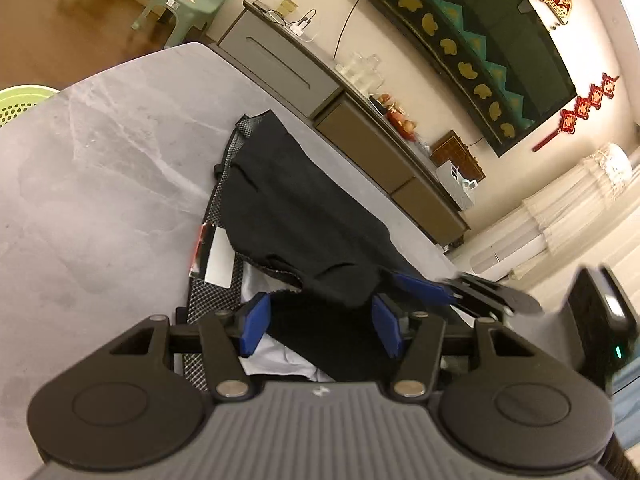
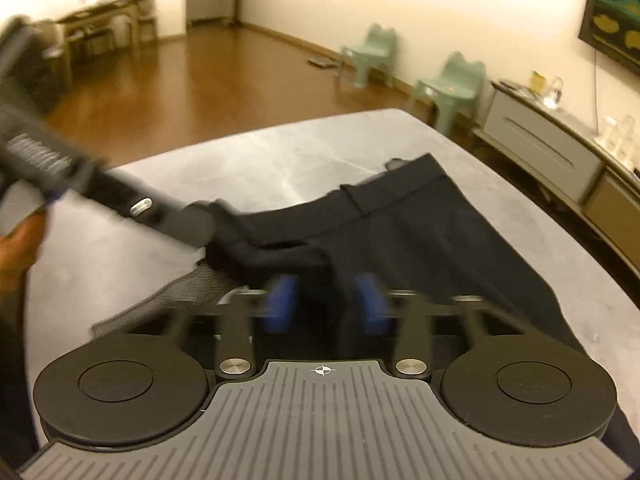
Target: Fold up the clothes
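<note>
Spread across the grey table [image 1: 100, 168]: a black garment [image 1: 288, 208], bunched and only partly laid out, checked lining and a white tag [image 1: 219, 258] showing, so folding barely begun by the look of it. Left gripper [image 1: 320, 326] wide apart over cloth, gripping nothing; right gripper [image 2: 329, 304] likewise parted around a fabric ridge, blurred, not yet pinched.

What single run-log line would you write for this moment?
task: fold clothes | garment: black garment on grey table | left gripper: open, fingers straddle hem | right gripper: open, over fabric | fold: not yet done
</note>
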A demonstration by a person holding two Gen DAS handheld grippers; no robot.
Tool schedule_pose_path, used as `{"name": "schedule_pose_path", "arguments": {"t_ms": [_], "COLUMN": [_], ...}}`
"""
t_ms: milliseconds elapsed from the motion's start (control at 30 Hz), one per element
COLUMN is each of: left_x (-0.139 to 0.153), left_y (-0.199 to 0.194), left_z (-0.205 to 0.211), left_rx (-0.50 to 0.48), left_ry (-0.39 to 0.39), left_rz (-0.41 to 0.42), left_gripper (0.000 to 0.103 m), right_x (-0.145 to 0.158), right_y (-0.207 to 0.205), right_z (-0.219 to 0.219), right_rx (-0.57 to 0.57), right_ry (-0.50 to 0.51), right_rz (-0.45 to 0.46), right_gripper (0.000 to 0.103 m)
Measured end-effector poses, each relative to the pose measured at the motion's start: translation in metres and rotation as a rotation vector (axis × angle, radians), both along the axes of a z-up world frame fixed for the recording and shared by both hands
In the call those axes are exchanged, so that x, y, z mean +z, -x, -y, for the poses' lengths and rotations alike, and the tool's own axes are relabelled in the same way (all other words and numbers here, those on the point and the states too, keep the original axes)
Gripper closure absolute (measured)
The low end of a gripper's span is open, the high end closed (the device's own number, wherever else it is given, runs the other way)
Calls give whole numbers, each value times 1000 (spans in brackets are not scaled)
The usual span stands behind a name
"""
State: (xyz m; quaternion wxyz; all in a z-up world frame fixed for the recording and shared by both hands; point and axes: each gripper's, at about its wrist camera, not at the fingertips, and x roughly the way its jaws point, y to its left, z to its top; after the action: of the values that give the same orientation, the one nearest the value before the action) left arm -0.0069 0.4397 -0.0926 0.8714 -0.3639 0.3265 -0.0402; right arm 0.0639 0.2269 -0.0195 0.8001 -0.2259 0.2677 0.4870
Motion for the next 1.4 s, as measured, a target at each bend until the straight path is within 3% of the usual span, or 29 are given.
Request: {"name": "schedule_pose_path", "arguments": {"t_ms": [133,267,433,567,600,667,733,800,900,933,967,1000,1033,1067,1167,1267,1333,1367,1400], "left_x": [-3,-8,-16,-22,-22,-18,-13,-9,-1,2,4,7,9,13,27,38,40,38,36], "left_y": [-10,-22,-31,-47,-50,-57,-62,-65,-64,-61,-59,-56,-54,-50,-35,-22,-19,-20,-22], "left_z": [9,21,20,14,13,10,6,4,4,2,-1,-3,-6,-11,-30,-45,-49,-48,-45], "left_rx": [-52,-73,39,98,98,92,81,64,17,13,13,13,13,24,90,165,180,174,150], "left_ry": [-9,-33,-121,-211,-219,-218,-190,-149,-117,-113,-111,-108,-106,-94,-44,-1,20,15,2], "left_rz": [-26,-59,-120,-167,-160,-130,-100,-76,-37,-27,-18,-10,-1,13,79,158,177,163,146], "left_gripper": [45,45,44,45,45,45,45,45,45,45,45,45,45,45,45,45,45,45,45], "right_x": [4,-28,-44,-42,-37,-28,-22,-35,-61,-68,-72,-75,-73,-72,-52,-27,-26,-31,-35], "right_y": [11,15,-18,-23,-11,34,79,119,139,135,130,125,119,113,86,43,16,5,-6], "right_z": [53,68,87,89,88,74,58,30,-9,-21,-30,-38,-42,-45,-44,-44,-48,-49,-49], "right_rx": [-67,-55,-199,-360,-340,-126,90,311,445,463,476,483,469,455,380,236,134,91,49], "right_ry": [-30,128,127,177,156,88,32,68,140,159,179,194,194,194,120,8,-9,11,26], "right_rz": [37,128,84,190,216,215,217,256,296,268,232,200,184,167,120,54,45,48,42], "right_gripper": [41,41,45,48,48,46,38,29,31,35,48,67,77,103,102,102,100,88,67]}}
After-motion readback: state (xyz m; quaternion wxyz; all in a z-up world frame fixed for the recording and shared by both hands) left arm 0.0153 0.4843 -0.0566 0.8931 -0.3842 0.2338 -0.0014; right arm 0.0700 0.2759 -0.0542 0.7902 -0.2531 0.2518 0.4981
